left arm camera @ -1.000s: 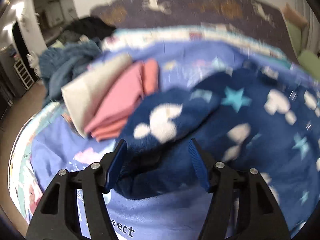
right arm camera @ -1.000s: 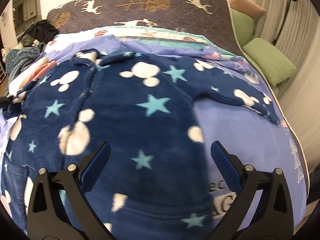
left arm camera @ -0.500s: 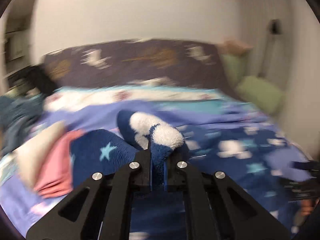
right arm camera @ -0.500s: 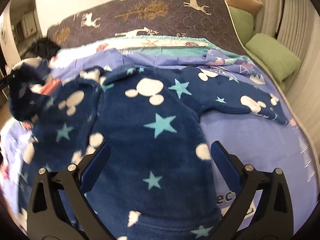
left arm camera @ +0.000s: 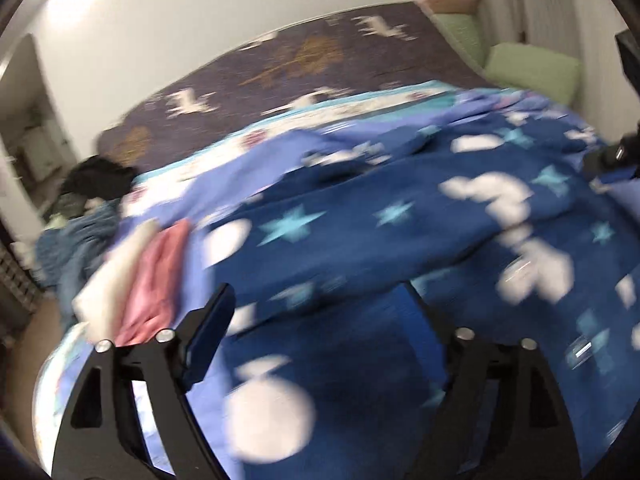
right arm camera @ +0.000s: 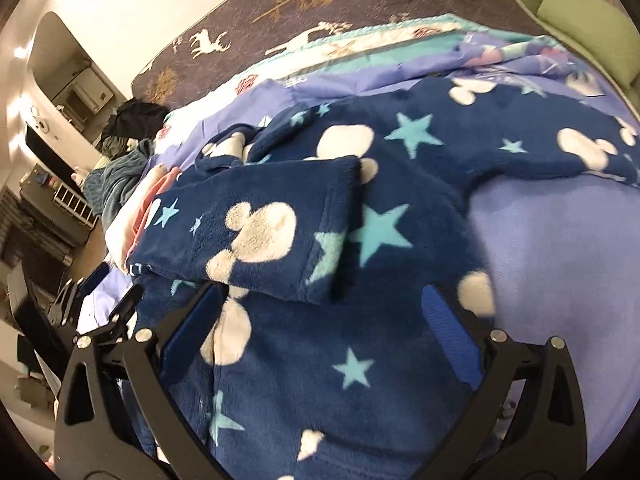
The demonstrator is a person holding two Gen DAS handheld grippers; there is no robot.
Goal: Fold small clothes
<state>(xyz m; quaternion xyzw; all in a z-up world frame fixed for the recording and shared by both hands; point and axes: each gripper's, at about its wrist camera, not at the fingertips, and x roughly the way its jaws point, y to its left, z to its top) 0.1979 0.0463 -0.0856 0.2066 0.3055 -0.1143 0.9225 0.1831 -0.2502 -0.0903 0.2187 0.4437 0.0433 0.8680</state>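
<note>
left claw (left arm camera: 316, 320) released, right claw (right arm camera: 320, 320) released | left sleeve (right arm camera: 256, 224) folded across navy star-print fleece top (right arm camera: 400, 216) | risk: thick fleece springs open; right sleeve (right arm camera: 560, 148) unfolded on bed (right arm camera: 560, 248)

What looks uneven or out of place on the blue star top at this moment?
The top is half folded: its left sleeve lies across the chest, while its right sleeve is spread out on the bedsheet. Nothing looks damaged.

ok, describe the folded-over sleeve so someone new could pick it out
On the bed's lilac duvet lies a navy fleece top with stars. The folded sleeve crosses its chest, cuff pointing right. The other sleeve stretches out flat onto the duvet.
</note>
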